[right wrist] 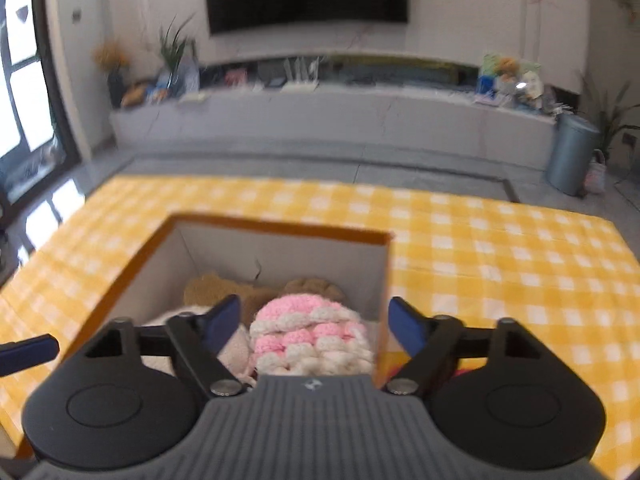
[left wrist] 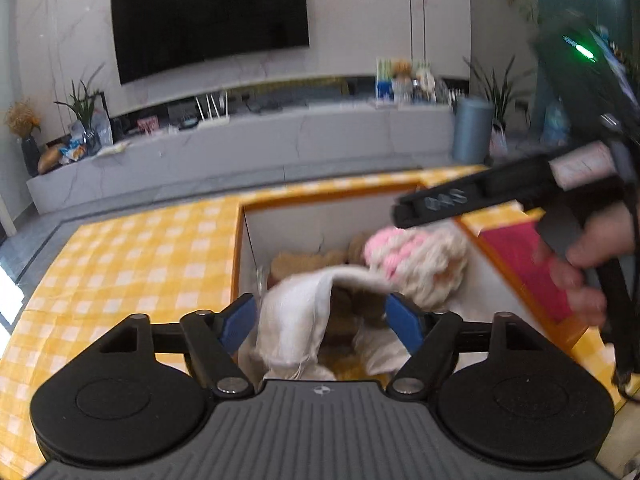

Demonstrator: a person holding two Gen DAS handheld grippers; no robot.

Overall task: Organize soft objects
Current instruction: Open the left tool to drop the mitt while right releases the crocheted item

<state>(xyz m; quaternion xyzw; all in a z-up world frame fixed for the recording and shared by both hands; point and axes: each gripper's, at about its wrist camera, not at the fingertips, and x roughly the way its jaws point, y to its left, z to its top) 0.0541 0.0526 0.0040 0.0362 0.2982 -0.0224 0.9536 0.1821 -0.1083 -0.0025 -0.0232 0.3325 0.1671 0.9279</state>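
A yellow checked tablecloth (right wrist: 480, 240) covers the table; on it stands an orange-rimmed box (right wrist: 280, 226) holding the soft things — white cloth (left wrist: 296, 312) on the left, pink-and-white knitted piece (right wrist: 312, 336) right. Left gripper (left wrist: 320, 320) and right gripper (right wrist: 314, 320) hover above, fingers spread, grasping nothing.

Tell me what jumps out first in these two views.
The orange-rimmed box on the yellow checked tablecloth, with a pink-and-white crocheted piece inside, under the open right gripper. Beside it a white cloth drapes over brown plush, between the open left gripper's fingers.
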